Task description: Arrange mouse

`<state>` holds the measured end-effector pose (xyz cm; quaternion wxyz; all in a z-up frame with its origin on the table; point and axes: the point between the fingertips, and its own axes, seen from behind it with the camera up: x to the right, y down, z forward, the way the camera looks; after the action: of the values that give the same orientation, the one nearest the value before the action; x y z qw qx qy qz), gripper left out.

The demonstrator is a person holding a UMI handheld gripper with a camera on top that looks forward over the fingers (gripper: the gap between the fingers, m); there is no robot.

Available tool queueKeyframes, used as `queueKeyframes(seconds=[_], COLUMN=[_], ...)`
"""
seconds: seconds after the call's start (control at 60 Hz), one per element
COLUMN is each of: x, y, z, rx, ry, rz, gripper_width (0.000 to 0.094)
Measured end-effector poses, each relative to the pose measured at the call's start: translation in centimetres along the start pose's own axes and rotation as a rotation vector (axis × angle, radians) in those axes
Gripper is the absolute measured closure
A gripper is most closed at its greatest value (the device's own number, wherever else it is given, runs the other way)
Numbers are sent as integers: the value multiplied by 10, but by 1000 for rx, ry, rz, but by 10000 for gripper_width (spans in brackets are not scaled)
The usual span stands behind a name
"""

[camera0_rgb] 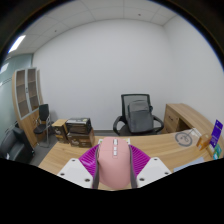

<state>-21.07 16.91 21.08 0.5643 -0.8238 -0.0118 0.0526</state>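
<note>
No writing or brand mark is legible to me anywhere in this room, so I go from left to right by shape alone. Far off on the left stands a tall shelf unit [27, 88] against the wall, its compartments too small for me to tell what they hold, and beside it a dark office chair [42, 120]. Nearer the middle, a few brown cardboard boxes [76, 130] sit stacked on the far end of the wooden table [55, 157]; whether anything is in them I cannot see. Directly ahead of me is the mouse [115, 163] — pale pink, smooth and rounded, with a thin seam running down its top — held up off the table between my fingers. My gripper [115, 168] is closed on it: the purple pads [94, 160] press against its left and right flanks with no gap showing on either side. Beyond the mouse a black office chair [137, 113] faces me in front of the white wall. To the right a wooden desk [187, 119] stands by the wall, and near it on the table lies a small round object [184, 138] that I cannot make out — further right, something blue and upright [217, 133] that I cannot identify.
</note>
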Motion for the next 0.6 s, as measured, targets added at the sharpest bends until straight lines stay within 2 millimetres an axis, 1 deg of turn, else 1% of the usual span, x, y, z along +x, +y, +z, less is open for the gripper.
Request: queueKeyframes(seconds=[0.05, 0.067, 0.117, 0.167, 0.2, 0.233, 0.3, 0.35, 0.367, 0.4, 0.433, 0.483, 0.533, 0.6], x=[36, 50, 92, 136, 171, 201, 254, 293, 305, 326, 342, 359, 370, 383], y=[-26, -35, -49, -53, -48, -41, -15, 14, 28, 49, 71, 106, 141, 177], z=[-20, -29, -46, -60, -68, -73, -77, -74, -72, -67, -60, -48, -36, -30], rx=[37, 45, 66, 69, 65, 50, 8, -40, -50, -85, -121, -175, -228, -286], ry=[48, 64, 116, 173, 209, 243, 284, 305, 308, 305, 294, 262, 231, 198], rz=[-7, -12, -34, -56, -67, -70, -64, -61, -61, -51, -36, -20, -15, -14], gripper_width=[508, 508, 507, 508, 510, 510, 511, 510, 510, 510, 510, 511, 510, 509])
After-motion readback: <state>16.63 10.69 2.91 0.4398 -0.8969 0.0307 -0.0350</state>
